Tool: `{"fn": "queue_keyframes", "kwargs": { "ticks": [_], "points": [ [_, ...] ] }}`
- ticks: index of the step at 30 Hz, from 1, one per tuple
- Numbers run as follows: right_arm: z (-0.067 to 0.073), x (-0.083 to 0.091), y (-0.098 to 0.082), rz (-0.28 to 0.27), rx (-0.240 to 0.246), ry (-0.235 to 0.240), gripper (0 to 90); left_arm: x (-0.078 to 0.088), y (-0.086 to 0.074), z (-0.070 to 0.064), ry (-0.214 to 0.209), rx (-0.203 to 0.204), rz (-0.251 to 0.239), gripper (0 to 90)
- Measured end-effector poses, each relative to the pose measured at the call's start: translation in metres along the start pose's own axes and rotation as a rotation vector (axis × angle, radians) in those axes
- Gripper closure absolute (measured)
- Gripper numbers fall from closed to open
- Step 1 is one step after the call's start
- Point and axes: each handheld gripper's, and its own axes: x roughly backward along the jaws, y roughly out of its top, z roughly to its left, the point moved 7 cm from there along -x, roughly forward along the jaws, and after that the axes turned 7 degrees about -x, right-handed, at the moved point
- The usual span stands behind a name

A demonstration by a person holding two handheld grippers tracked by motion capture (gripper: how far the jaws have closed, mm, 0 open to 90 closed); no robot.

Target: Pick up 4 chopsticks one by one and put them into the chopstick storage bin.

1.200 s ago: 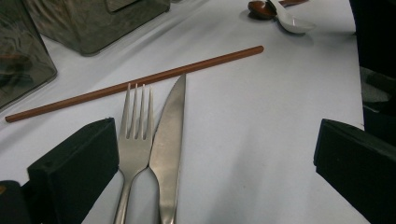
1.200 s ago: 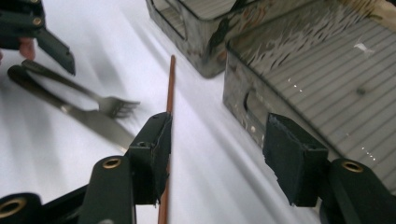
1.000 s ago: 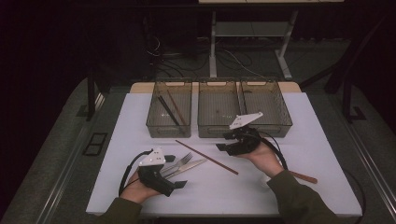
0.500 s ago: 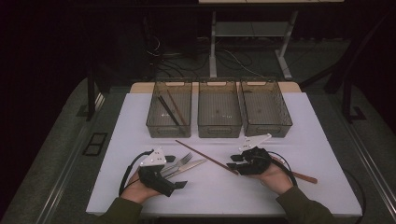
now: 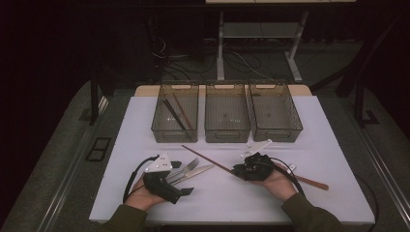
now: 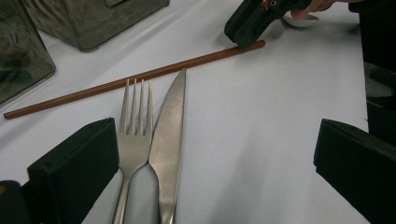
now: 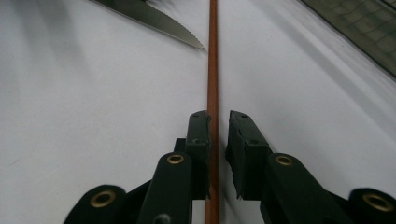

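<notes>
A white counter [image 5: 309, 125] sits in a dark room, three clear bins [image 5: 227, 118] along its far edge. My right claw [image 7: 218, 116] is down on the counter at about five o'clock from the middle bin. Its jaws have just been closing around the brown chopstick [image 7: 213, 60], which lies between them with a sliver of gap on one side. At eight o'clock, my left claw [image 6: 215, 154] rests wide open astride the fork [image 6: 133, 126] and knife [image 6: 168, 135].

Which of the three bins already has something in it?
The left bin: two sticks lie slanted inside it. The middle bin and right bin look empty.
</notes>
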Motion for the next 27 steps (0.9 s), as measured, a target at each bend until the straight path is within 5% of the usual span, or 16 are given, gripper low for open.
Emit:
{"fn": "queue_keyframes", "kwargs": {
  "ticks": [27],
  "points": [
    [0.0041, -0.0080, 0.0005, 0.026, 0.006, -0.063, 84.2, 0.0014, 0.0003, -0.0001, 0.000, -0.001, -0.002, 0.0]
  ]
}}
